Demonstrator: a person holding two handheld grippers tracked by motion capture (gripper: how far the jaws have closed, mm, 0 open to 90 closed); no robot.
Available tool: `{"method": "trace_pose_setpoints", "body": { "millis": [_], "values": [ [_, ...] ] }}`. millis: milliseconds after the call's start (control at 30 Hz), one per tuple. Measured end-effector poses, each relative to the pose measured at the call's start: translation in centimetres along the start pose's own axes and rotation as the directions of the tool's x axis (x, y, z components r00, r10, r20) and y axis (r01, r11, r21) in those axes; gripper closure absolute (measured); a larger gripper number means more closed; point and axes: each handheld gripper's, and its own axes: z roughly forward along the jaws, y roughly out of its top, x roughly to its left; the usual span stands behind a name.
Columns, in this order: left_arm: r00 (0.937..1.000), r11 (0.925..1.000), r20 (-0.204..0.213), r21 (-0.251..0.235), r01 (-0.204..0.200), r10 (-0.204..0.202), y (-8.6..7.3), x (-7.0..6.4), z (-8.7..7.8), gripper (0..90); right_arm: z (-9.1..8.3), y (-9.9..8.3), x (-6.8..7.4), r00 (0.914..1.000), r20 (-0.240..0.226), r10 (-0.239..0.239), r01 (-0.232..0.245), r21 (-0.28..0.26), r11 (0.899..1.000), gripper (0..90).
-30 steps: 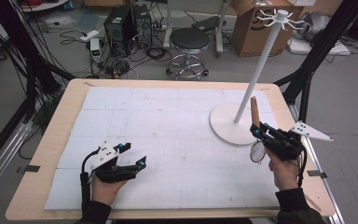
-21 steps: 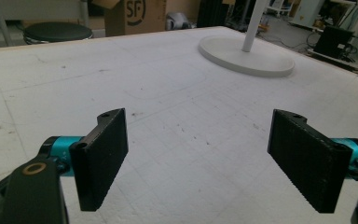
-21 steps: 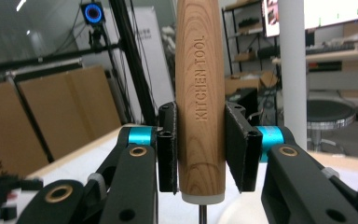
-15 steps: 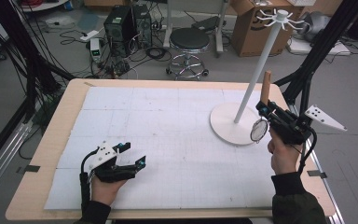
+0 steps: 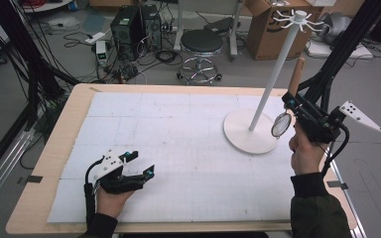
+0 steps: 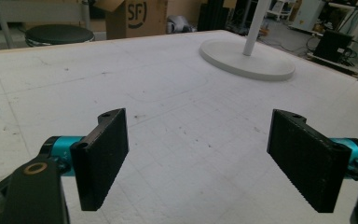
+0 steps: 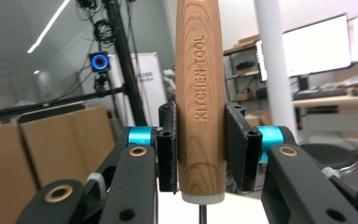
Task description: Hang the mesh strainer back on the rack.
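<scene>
R gripper [image 5: 291, 105]: raised above the table's [image 5: 54, 148] right edge, jaws clamped on the wooden handle [image 7: 200, 98] of a small strainer [image 5: 281, 124]. Handle stands near-upright, engraved "KITCHEN TOOL"; one pad [image 7: 169, 147] on each side of it, just above its lower end. Round mesh head hangs below the gripper, over the rim of the white stand base [image 5: 250, 131]. Handle top sits just beside the stand pole [image 5: 275, 74], well below the hook crown [image 5: 293, 19]; contact w/ pole can't be told.

L gripper [image 5: 141, 166]: low over the white foam mat [image 5: 178, 129], front-left area, jaws spread wide, nothing between them. Well apart from the stand.
</scene>
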Motion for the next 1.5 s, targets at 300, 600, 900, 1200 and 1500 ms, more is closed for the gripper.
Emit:
{"method": "trace_pose_setpoints", "body": {
  "millis": [300,600,900,1200,1500],
  "values": [
    [1.0,1.0,0.008,0.008,0.006,-0.006,0.0,0.0,0.0,21.0,1.1,2.0,0.2,0.9997,0.014,-0.02,0.021,-0.052,0.998,68.4],
    [0.9999,1.0,0.007,0.002,0.01,-0.01,0.0,0.0,0.0,20.9,2.7,4.0,0.2,0.9988,0.032,-0.036,0.037,-0.041,0.998,68.3],
    [0.9999,0.9999,0.007,-0.003,0.009,-0.009,0.0,0.1,-0.1,20.9,3.4,4.4,-0.2,0.9969,0.066,-0.044,0.046,-0.023,0.999,68.3],
    [0.9999,0.9999,0.009,-0.011,0.009,-0.009,0.0,0.0,-0.2,20.9,4.2,4.9,0.1,0.9934,0.1,-0.055,0.055,-0.001,0.998,68.3],
    [0.9999,0.9998,0.012,-0.019,0.007,-0.007,0.1,0.0,-0.2,20.9,4.4,5.5,0.0,0.9802,0.191,-0.053,0.052,0.01,0.999,68.3]
  ]
}}
